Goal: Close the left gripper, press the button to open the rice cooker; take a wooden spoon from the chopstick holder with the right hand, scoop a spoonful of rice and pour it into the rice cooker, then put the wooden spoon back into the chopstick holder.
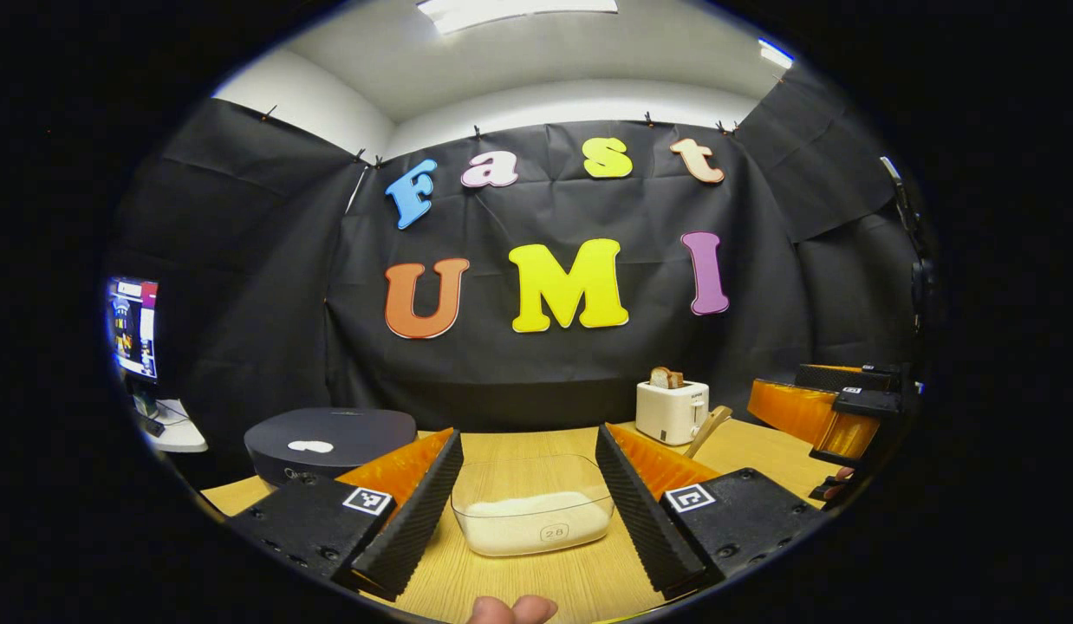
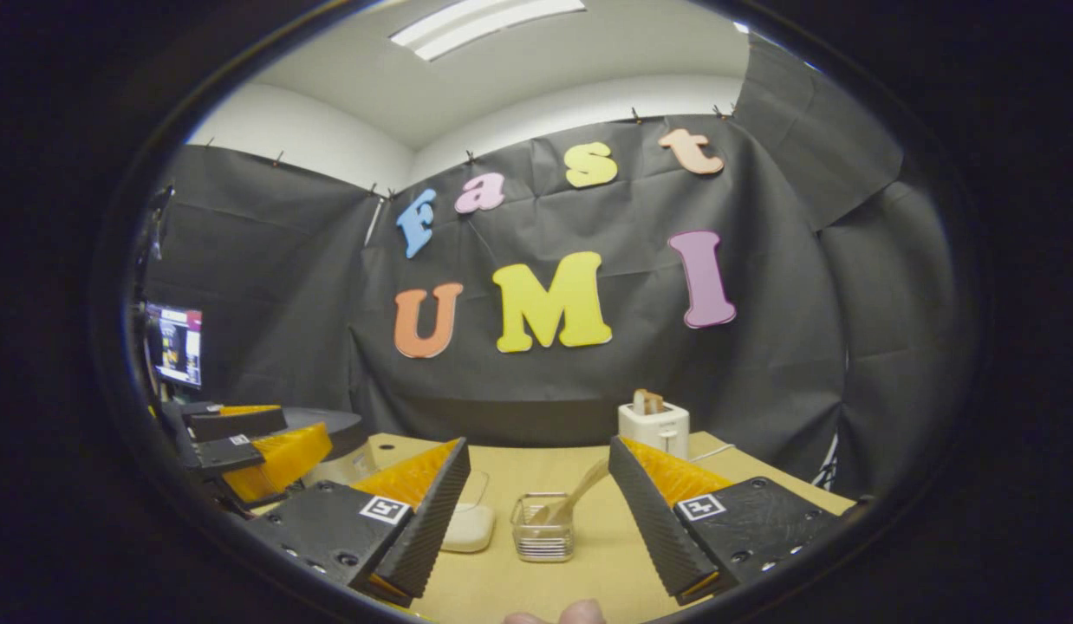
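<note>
Both grippers spread wide, gripping nothing: left gripper above the desk, facing the rice tub; right gripper facing the chopstick holder (wooden spoon leaning inside). Left of the tub, rice cooker, lid down. Right of the tub, toaster.

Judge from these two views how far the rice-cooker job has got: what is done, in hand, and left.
Done: nothing. The rice cooker has its lid down. In hand: nothing; the left hand-held gripper is open over the rice container, and the right hand-held gripper, also open, faces the wooden spoon standing in the chopstick holder. Left: closing the left, pressing the button, scooping, pouring, returning the spoon.
</note>
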Demonstrator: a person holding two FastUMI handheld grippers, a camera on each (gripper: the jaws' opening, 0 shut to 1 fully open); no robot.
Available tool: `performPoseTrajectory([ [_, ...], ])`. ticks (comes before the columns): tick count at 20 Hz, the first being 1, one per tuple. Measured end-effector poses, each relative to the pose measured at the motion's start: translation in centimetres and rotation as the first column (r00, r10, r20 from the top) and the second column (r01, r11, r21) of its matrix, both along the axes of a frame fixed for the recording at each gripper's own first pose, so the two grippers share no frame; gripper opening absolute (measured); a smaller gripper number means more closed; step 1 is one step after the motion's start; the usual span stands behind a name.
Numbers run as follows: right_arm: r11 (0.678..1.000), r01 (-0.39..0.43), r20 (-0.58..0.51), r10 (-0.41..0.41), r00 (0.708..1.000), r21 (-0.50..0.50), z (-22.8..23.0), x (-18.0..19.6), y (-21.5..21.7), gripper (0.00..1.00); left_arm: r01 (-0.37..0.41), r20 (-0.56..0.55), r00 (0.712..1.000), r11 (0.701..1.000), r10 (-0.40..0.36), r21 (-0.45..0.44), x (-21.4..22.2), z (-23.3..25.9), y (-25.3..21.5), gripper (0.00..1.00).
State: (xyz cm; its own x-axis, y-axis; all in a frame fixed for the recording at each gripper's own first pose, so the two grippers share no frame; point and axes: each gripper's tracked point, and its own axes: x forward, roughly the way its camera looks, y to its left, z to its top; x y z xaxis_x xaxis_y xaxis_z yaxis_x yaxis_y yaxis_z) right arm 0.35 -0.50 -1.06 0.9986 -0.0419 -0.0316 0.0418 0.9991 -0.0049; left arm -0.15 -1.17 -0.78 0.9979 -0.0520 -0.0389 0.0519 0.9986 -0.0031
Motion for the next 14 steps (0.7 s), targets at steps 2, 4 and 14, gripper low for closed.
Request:
performPoseTrajectory([
  [2, 1.0, 0.013, -0.001, -0.013, 1.0, 0.002, 0.1, 0.0, -0.3, 0.96, -0.001, 0.009, 1.0, 1.0, 0.001, 0.004, 0.0, 0.3, 0.1, 0.98],
  [4, 1.0, 0.005, 0.003, -0.005, 1.0, 0.018, 0.3, 0.2, -0.5, 0.96, -0.007, 0.009, 1.0, 1.0, 0.007, 0.013, 0.0, 0.2, 0.4, 0.98],
  [14, 0.997, -0.057, -0.047, 0.059, 0.997, 0.044, -2.3, 1.5, -1.6, 0.96, -0.088, -0.046, 0.995, 0.994, 0.091, 0.068, 0.1, -1.1, 1.3, 0.98],
])
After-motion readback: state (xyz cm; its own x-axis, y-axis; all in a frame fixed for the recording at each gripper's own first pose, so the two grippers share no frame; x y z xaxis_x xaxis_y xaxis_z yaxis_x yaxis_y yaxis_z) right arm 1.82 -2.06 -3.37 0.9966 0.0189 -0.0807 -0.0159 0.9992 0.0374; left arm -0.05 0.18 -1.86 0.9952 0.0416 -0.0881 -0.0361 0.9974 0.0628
